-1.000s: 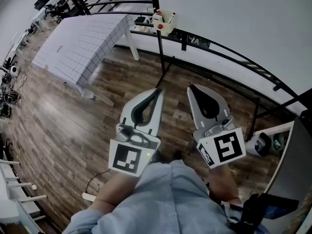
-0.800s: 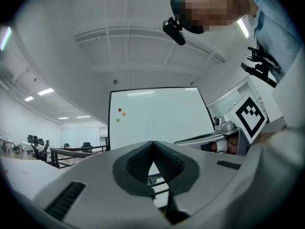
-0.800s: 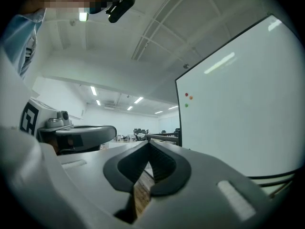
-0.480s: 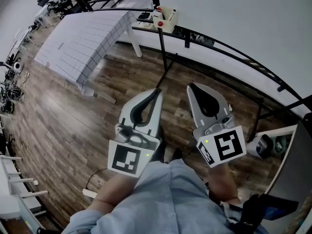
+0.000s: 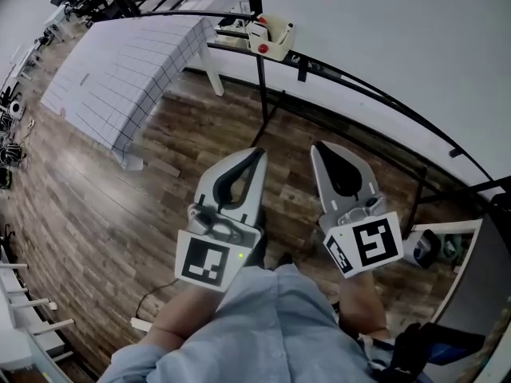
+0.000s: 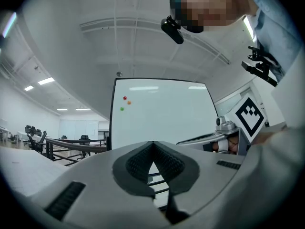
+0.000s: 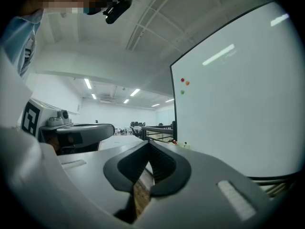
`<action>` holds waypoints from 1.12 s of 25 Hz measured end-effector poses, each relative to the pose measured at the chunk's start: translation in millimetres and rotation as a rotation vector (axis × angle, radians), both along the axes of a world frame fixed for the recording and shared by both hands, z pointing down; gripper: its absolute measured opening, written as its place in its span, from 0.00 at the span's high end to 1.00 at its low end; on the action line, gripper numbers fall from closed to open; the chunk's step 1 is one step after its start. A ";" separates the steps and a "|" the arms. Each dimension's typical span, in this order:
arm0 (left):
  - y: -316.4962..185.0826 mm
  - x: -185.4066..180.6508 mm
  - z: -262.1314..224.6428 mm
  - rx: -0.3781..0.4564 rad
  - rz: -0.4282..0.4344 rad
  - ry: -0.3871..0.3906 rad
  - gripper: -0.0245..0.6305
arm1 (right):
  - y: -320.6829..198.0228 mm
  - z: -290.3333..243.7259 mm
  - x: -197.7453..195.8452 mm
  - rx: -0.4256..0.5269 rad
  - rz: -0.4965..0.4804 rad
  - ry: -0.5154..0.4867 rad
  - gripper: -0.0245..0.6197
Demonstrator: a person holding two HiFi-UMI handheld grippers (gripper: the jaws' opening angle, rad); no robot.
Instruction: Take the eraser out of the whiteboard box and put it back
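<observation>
My left tool (image 5: 255, 152) has its jaws pressed together on nothing, and my right tool (image 5: 321, 147) is likewise closed tight and empty. They hang side by side, a little apart, over the wooden floor (image 5: 96, 206). Well ahead of them the whiteboard box (image 5: 269, 36) sits on the black rail (image 5: 359, 86) under the whiteboard (image 5: 383, 22). I cannot make out the eraser inside it. A checked-cloth surface (image 5: 120, 70) stands off to the left.
</observation>
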State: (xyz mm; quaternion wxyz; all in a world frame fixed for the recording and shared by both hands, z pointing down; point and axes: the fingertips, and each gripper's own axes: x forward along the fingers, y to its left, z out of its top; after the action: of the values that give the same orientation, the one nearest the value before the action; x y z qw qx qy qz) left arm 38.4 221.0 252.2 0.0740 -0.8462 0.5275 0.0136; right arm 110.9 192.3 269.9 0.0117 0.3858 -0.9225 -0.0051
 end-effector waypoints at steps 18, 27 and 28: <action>-148.4 -112.0 -25.3 0.042 0.039 0.047 0.96 | -156.7 -34.4 -107.0 0.061 0.051 0.047 0.96; -198.1 -125.3 -15.6 0.021 0.023 0.052 0.96 | -203.0 -36.1 -106.3 0.065 0.078 0.037 0.96; -204.0 -124.7 -14.1 0.018 0.023 0.049 0.96 | -208.6 -35.7 -106.1 0.065 0.077 0.036 0.96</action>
State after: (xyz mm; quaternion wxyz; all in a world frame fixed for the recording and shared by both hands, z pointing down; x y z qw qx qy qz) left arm -86.3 17.0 238.1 0.0682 -0.8510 0.5192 0.0400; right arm 4.8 -16.3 234.1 0.0157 0.4212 -0.9059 -0.0416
